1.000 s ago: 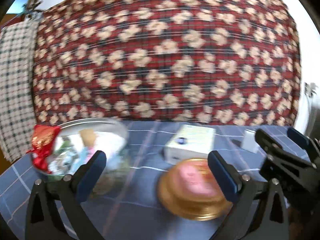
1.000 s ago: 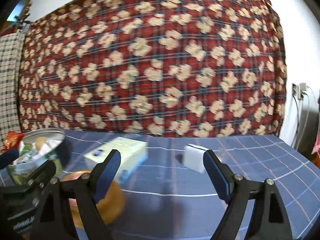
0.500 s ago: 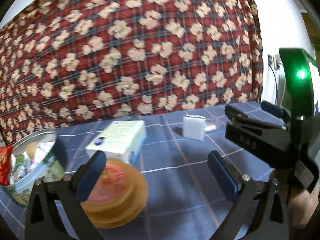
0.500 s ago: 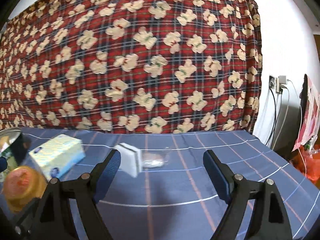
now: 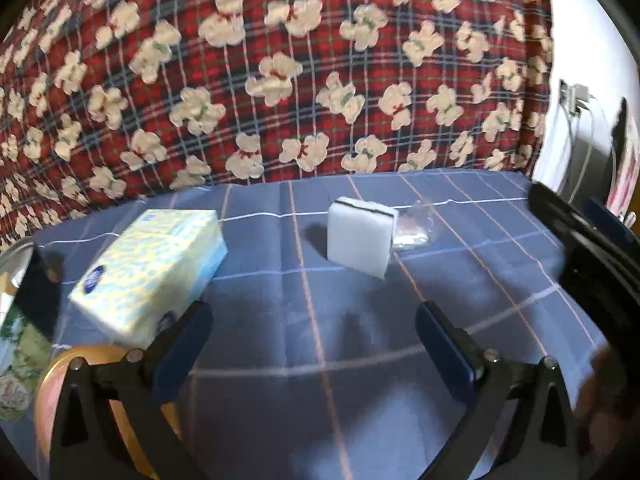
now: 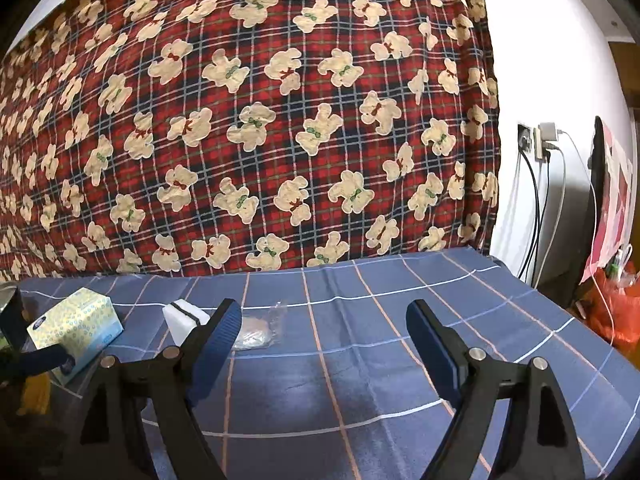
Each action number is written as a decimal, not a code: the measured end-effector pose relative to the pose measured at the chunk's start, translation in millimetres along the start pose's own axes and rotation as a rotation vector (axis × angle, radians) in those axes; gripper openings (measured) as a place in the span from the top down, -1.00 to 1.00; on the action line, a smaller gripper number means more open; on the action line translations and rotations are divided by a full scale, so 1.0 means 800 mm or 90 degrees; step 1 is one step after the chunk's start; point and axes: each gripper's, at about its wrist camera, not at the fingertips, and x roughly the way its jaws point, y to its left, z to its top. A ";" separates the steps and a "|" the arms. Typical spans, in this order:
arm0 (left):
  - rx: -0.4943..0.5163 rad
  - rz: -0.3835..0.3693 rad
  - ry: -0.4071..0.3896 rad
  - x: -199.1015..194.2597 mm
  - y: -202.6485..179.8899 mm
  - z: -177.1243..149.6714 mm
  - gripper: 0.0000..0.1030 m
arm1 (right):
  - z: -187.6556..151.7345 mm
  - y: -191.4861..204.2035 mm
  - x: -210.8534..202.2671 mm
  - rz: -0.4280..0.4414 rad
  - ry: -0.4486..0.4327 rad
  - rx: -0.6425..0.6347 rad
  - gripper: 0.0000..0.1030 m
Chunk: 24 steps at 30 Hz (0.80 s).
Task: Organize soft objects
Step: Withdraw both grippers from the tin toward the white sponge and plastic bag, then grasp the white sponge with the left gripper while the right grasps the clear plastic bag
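Left gripper: held low over the blue checked tablecloth; the jaws are spread wide and nothing is held between them.

Right gripper: likewise raised above the cloth, with the blue-padded fingers set well apart and nothing gripped. In the left wrist view a dark, blurred part of it is seen at the right edge.

White sponge block: stood on the cloth ahead of the left gripper, apart from both fingers; a dark line is seen along its top edge. In the right wrist view it is partly hidden behind the left finger of the right gripper.

Clear plastic wrapper: laid crumpled on the cloth, just beside the sponge block on its right and seemingly touching it.

Tissue pack: a pale yellow and blue patterned soft pack, laid on the cloth to the left of the sponge block and well apart from it.

Round golden container: seen at the lower left behind the left finger of the left gripper, near the tissue pack; its pink top is blurred.

Tin: cut off by the left edge of the left wrist view; its contents cannot be made out.

Backdrop: a red plaid cloth with bears is hung behind the table.

Wall: white, with plugs and cables seen to the right.
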 end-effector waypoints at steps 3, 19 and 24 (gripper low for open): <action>-0.014 0.008 0.021 0.029 -0.006 0.017 -0.99 | 0.000 -0.001 -0.002 0.000 -0.005 0.002 -0.68; -0.045 0.006 0.087 0.136 -0.024 0.077 -0.65 | -0.005 -0.047 0.026 0.002 0.075 0.120 -0.68; -0.046 -0.068 0.107 0.144 -0.026 0.075 -0.28 | -0.010 -0.062 0.033 -0.005 0.099 0.163 -0.68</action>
